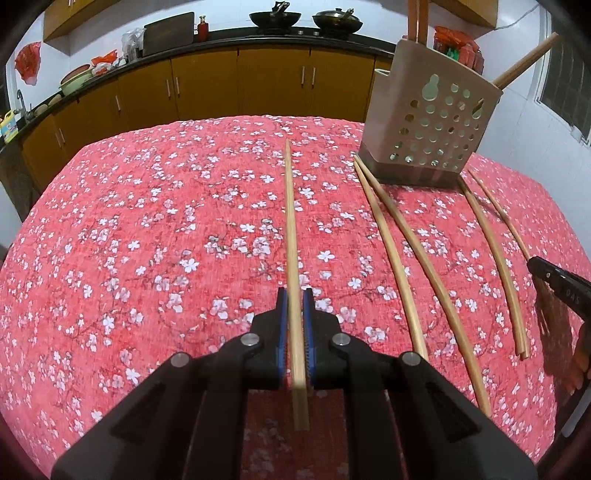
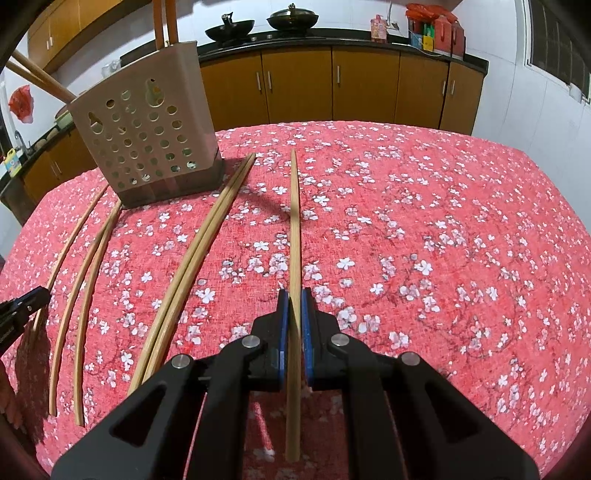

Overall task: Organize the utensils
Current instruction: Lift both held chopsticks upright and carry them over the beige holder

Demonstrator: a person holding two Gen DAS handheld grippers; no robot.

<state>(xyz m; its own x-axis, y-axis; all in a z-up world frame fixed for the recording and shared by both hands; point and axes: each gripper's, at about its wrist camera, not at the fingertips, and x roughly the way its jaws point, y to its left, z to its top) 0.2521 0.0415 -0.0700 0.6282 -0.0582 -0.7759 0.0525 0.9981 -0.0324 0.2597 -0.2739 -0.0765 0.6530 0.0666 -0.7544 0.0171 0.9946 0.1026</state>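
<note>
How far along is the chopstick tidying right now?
Done: a few sticks already stand in the holder. In hand: each tongs, left and right, is shut on one chopstick. Left: four loose chopsticks still lie on the tablecloth.

A red tablecloth (image 1: 147, 221) printed with white blossoms covers the table. Beyond its far edge runs a row of orange-brown cabinets (image 1: 273, 85) under a dark counter (image 2: 369, 43). Two black woks (image 1: 274, 18) sit side by side on the counter. Toward its left end stand a dark cutting board (image 1: 168, 33), a red bottle (image 1: 202, 28) and a green pot (image 1: 75, 79). A red plastic bag (image 1: 27, 61) hangs on the white wall.
</note>
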